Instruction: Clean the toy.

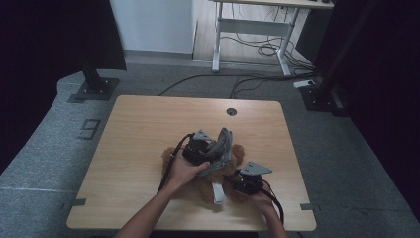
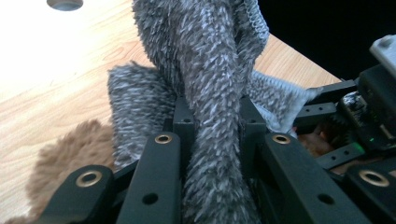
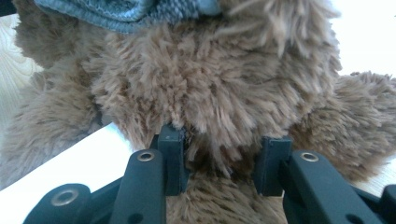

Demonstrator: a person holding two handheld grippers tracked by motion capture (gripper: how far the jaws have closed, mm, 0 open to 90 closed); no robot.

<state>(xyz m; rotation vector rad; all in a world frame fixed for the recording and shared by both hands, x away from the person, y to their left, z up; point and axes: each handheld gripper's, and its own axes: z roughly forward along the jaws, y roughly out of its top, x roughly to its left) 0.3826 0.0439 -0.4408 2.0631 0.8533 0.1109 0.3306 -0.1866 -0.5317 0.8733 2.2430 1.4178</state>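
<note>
Wooden table (image 1: 138, 129), dark room, grey floor. Left gripper (image 2: 212, 116): jaws clamped on grey knit (image 2: 205, 70), fabric bunched between pads and rising beyond them. Right gripper (image 3: 224, 158): jaws partly closed, pinching brown fur of bear (image 3: 210, 84) at lower body. Bear lies flat mid-table under both grippers, knit draped over its upper part. Judgement: dressing or undressing bear roughly midway; knit neither fully on nor clear.

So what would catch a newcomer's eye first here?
A brown teddy lying near the table's front edge. The left gripper pinches a grey fuzzy cloth lifted above it, and the right gripper clamps the teddy's fur.
</note>
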